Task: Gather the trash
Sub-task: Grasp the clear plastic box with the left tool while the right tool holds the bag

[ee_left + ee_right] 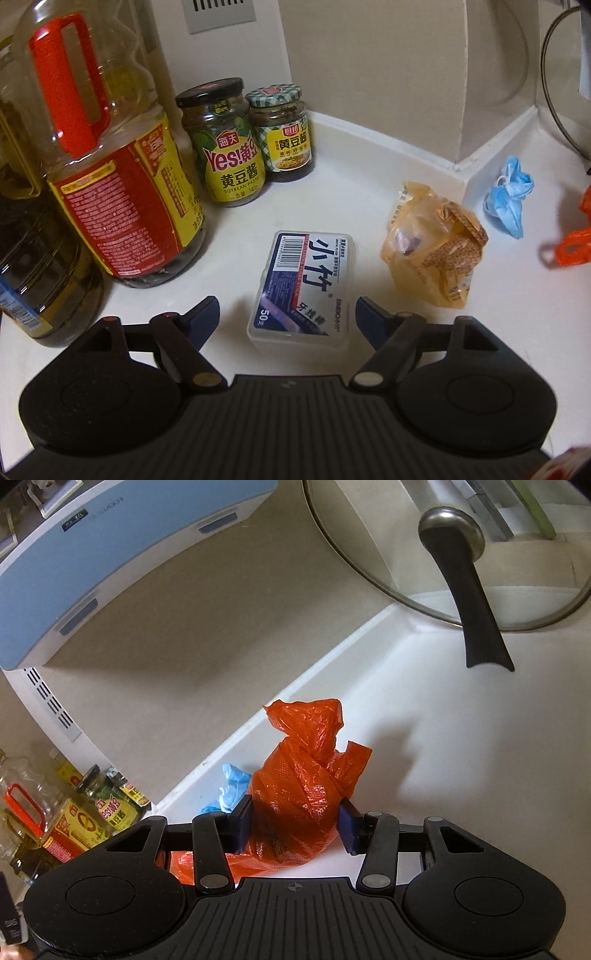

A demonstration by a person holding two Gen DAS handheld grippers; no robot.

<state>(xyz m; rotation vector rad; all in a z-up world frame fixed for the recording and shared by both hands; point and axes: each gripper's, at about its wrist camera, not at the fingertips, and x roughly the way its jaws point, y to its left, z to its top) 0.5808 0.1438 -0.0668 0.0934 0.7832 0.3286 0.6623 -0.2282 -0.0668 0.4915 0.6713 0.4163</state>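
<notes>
White bench (pixel 332 177) in a kitchen corner, with trash strewn along its back edge.

An orange plastic bag (pixel 295 805), knotted at the top, sat between the jaws of the right gripper (pixel 293 825), whose pads pressed into its sides; it was held low on its body, probably so the bundle would lift in one piece. Just behind it lay a crumpled blue face mask (pixel 509 195), and near that a crinkled yellow wrapper (pixel 432 251), both loose and apparently still to be gathered. The left gripper (pixel 286 317) hovered with its jaws wide and empty on either side of a clear floss-pick box (pixel 303 288), touching nothing. Two sauce jars (pixel 251 144) and a big oil bottle (pixel 110 166) stood tucked against the wall, likely kept goods rather than rubbish. A glass pan lid (pixel 443 554) leaned at the far right.
</notes>
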